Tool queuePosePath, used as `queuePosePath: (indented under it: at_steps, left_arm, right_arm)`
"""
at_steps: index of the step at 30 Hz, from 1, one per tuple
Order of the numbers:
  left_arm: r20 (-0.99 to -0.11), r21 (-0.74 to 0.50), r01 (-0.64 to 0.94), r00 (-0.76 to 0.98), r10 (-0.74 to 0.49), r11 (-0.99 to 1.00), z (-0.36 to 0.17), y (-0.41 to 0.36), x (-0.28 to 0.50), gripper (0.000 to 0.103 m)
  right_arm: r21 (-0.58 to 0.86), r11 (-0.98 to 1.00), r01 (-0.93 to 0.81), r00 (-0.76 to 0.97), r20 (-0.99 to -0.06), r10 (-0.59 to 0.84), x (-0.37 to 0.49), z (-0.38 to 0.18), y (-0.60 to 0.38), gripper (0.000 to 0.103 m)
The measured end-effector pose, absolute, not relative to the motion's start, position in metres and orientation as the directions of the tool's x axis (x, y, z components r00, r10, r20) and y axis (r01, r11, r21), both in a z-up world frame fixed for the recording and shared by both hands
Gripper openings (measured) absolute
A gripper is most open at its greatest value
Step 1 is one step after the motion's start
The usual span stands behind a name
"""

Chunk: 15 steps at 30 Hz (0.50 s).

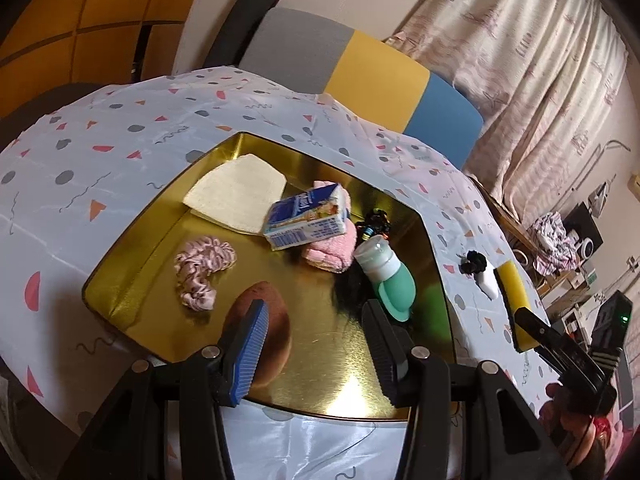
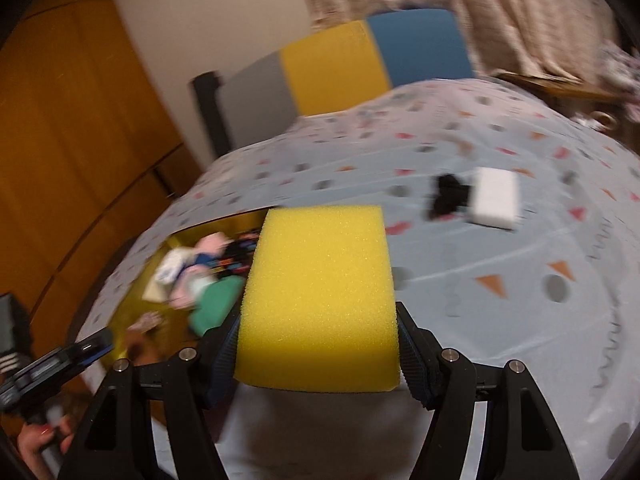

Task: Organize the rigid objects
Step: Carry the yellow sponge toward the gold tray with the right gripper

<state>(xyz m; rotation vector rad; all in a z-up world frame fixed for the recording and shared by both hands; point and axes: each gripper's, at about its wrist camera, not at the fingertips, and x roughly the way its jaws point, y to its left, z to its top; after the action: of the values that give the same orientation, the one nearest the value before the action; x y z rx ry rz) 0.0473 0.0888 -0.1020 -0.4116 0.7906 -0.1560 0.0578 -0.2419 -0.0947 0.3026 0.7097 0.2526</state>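
gold tray: sits on a table under a patterned tablecloth. contents, left to right:
- pink scrunchie, lying near the left side of the tray floor.
- brown rounded object, partly behind the left gripper's blue pad; what it is cannot be told.
- white folded cloth, flat toward the far side.
- blue and white carton, tilted, resting on a pink towel.
- small black toy-like item, just beyond the towel; details too small to tell.
- green squeeze bottle, lying on its side, pale cap pointing away from the camera.

left gripper: held over the near part of the tray, jaws spread apart, nothing between them.

on the cloth right of the tray: black hair tie touching a white block.

right gripper: clenched on a yellow sponge, gripped at its near end by both sides and raised above the tablecloth, just right of the tray's edge. the right wrist view is blurred.

behind the table: chair back in grey, yellow and blue panels; curtain further right.
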Motion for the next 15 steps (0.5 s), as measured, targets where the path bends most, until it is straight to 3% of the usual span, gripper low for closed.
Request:
queuePosePath:
  at_steps: [7, 15]
  left_arm:
    - [-0.645, -0.434, -0.059, 0.717, -0.264, 0.899, -0.100, 0.108, 0.042, 0.049]
    - [-0.631, -0.447, -0.107, 0.741, -0.229, 0.888, -0.096, 0.128, 0.035, 0.049]
  right_arm:
    - [0.281, 0.894, -0.350, 0.643, -0.622, 0.447, 0.060, -0.080, -0.163, 0.070]
    - [0.174, 0.843, -0.509, 0.527, -0.711, 0.465, 0.071, -0.095, -0.082, 0.070]
